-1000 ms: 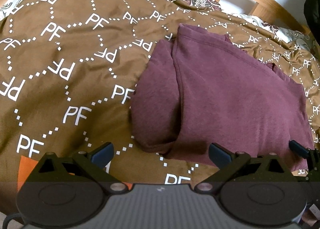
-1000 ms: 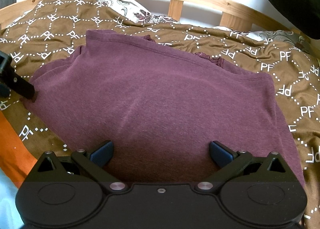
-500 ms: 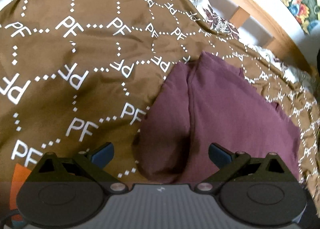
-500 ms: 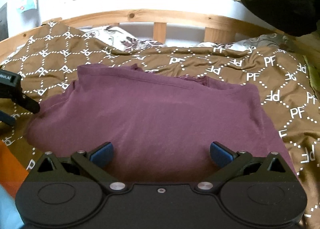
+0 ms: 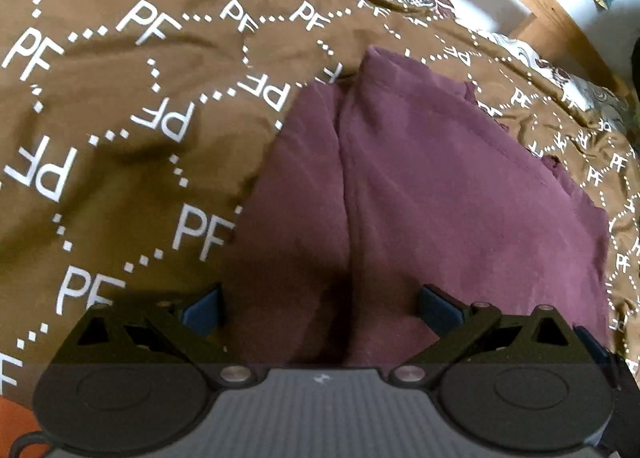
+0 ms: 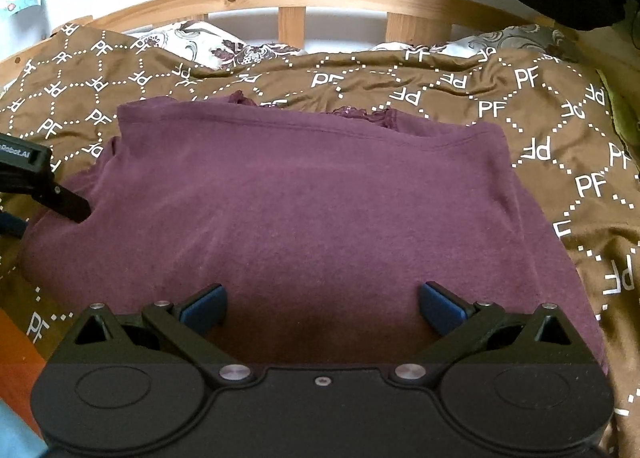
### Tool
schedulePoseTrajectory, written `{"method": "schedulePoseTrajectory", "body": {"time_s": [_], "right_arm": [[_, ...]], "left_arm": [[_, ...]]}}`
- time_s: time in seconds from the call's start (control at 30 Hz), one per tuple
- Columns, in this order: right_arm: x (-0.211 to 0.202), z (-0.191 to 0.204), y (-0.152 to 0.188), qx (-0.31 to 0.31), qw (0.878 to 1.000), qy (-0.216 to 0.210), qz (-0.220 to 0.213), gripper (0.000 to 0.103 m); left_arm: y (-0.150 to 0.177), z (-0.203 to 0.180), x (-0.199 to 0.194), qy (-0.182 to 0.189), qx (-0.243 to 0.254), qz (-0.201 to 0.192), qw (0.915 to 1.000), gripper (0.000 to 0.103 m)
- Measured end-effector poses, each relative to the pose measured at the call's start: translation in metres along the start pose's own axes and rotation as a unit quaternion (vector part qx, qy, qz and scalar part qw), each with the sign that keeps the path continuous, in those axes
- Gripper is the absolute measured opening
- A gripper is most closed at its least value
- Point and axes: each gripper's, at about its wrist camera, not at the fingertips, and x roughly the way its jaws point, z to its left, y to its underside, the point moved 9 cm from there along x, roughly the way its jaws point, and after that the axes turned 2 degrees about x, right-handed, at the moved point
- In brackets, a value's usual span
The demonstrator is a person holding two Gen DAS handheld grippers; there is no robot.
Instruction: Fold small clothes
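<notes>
left wrist view: left gripper [image 5: 320, 308] spread over folded maroon shirt [image 5: 440, 185] on brown bedspread [image 5: 120, 97]; right gripper [image 6: 322, 308] likewise spread, empty.

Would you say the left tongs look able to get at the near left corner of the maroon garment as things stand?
Probably yes. The left tongs are open right above that end of the maroon garment, which lies flat on the brown bedspread; nothing sits between them, and the right tongs stay over the other side.

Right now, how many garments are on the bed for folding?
1: a maroon top, partly folded, on the brown bedspread, under both open grippers, left gripper and right gripper. Another beneath it could be hidden.
</notes>
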Motion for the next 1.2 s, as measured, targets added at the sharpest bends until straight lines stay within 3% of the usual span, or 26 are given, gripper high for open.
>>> {"method": "schedulePoseTrajectory", "body": {"time_s": [0.13,0.2,0.33,0.53,0.8,1.0,1.2], "right_arm": [[0.002,0.000,0.001,-0.007,1.000,0.001,0.005,0.102],[0.002,0.001,0.001,-0.010,1.000,0.002,0.005,0.102],[0.002,0.001,0.001,-0.013,1.000,0.002,0.006,0.102],[0.000,0.002,0.001,-0.015,1.000,0.002,0.006,0.102],[-0.009,-0.003,-0.006,0.000,1.000,-0.003,-0.005,0.102],[-0.028,-0.041,-0.022,0.082,0.996,-0.005,-0.033,0.102],[-0.053,-0.102,-0.036,0.193,0.978,-0.003,-0.074,0.102]], "left_arm": [[0.002,0.006,-0.002,0.012,-0.023,0.000,0.9997,0.101],[0.003,0.008,-0.004,0.011,-0.029,-0.003,0.9995,0.095],[0.004,0.006,-0.009,0.007,-0.017,-0.017,0.9997,0.070],[0.002,-0.004,-0.024,0.019,-0.008,-0.043,0.9989,0.016],[-0.008,-0.057,-0.066,-0.020,0.081,-0.104,0.9911,0.011],[-0.017,-0.123,-0.096,0.005,0.122,-0.139,0.9827,0.011],[-0.009,-0.216,-0.104,0.036,0.207,-0.152,0.9659,0.011]]}}
